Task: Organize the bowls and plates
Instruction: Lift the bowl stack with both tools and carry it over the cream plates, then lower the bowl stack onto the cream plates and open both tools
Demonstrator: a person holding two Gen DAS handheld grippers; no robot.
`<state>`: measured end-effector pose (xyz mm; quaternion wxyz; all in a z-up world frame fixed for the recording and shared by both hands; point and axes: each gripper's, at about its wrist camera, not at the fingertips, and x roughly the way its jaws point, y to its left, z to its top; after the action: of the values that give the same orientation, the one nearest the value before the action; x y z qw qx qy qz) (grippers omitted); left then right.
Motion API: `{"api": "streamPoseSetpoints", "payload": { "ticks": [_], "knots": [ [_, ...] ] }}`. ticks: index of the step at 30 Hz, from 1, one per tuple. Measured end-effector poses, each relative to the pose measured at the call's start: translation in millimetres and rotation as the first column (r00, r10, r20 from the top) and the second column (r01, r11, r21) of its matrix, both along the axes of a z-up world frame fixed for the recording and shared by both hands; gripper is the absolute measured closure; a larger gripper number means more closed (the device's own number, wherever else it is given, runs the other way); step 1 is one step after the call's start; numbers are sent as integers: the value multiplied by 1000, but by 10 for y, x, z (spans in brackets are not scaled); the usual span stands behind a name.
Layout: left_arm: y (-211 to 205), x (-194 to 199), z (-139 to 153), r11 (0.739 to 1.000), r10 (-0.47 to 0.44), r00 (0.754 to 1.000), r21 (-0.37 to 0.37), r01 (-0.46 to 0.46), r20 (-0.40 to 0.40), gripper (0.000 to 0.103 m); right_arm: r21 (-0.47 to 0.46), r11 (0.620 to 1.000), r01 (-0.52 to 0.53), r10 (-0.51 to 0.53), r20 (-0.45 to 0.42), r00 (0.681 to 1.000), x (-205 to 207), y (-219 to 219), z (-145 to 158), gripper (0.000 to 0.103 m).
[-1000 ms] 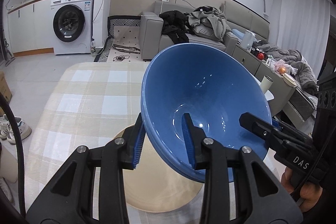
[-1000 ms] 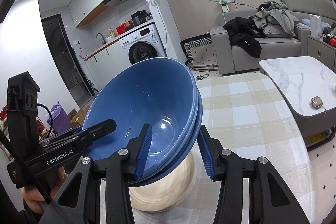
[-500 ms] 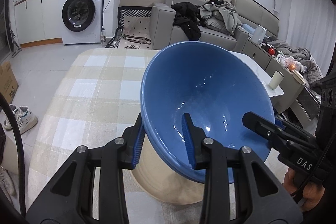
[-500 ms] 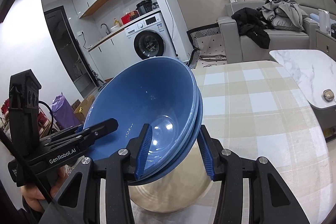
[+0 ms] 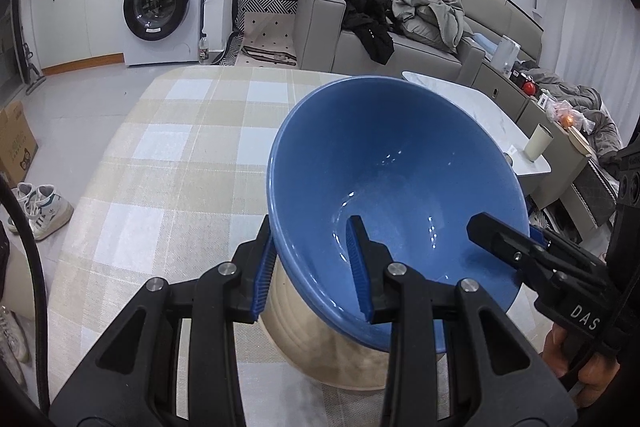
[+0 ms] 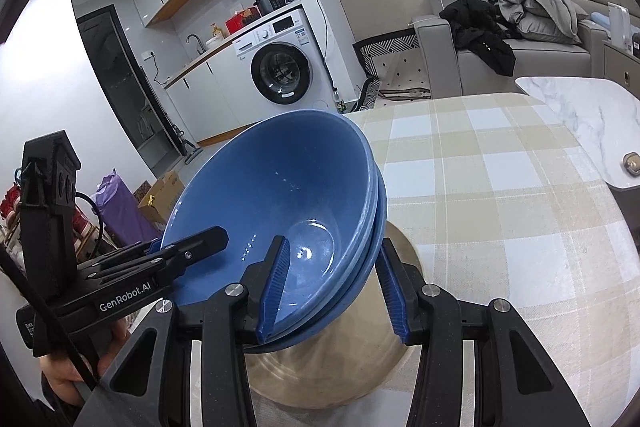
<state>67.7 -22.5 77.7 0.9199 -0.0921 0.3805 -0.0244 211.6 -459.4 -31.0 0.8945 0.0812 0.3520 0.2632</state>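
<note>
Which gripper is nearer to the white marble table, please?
Right. The right gripper grips the blue bowls on the side toward the marble table; the left gripper holds the far side.

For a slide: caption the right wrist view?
Both claws grip stacked blue bowls above a beige plate on the checked tablecloth.

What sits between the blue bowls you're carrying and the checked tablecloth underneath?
A beige plate lies on the checked tablecloth, right below the stacked blue bowls; both wrist views show it.

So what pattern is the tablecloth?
Beige and white checks on the tablecloth, clearest in the left wrist view.
</note>
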Motion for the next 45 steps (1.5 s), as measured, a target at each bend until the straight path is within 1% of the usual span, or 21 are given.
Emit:
{"api": "streamPoseSetpoints", "payload": {
  "ticks": [8,12,24,33,39,42,43,44,45],
  "knots": [
    [34,224,-208,1000,1,999,-15,-2,-39,73,-10,1000,7,-7,-22,1000,76,1,-100,58],
    [65,339,-275,1000,5,999,-13,-6,-39,73,-11,1000,5,-6,-25,1000,95,10,-126,58],
    [120,560,-347,1000,8,1000,0,-8,-30,73,-8,1000,13,-13,-32,999,153,-4,-150,58],
    [79,592,-349,1000,0,1000,21,0,-24,73,-14,1000,20,-20,-29,999,167,16,-121,58],
    [82,645,-350,1000,-13,1000,20,13,-24,72,-17,1000,11,-11,-27,1000,157,25,-112,57],
    [86,634,-365,999,-21,1000,30,21,-18,67,-33,999,-4,4,-16,1000,152,11,-113,52],
    [79,606,-356,999,-20,1000,46,20,-7,63,-51,999,-6,5,-6,1000,142,21,-98,49],
    [81,596,-340,998,-21,1000,55,21,5,56,-63,998,-5,6,5,1000,129,24,-84,41],
    [84,568,-321,998,-26,1000,57,25,17,52,-71,997,-6,7,17,1000,114,23,-67,36]
  ]
}}
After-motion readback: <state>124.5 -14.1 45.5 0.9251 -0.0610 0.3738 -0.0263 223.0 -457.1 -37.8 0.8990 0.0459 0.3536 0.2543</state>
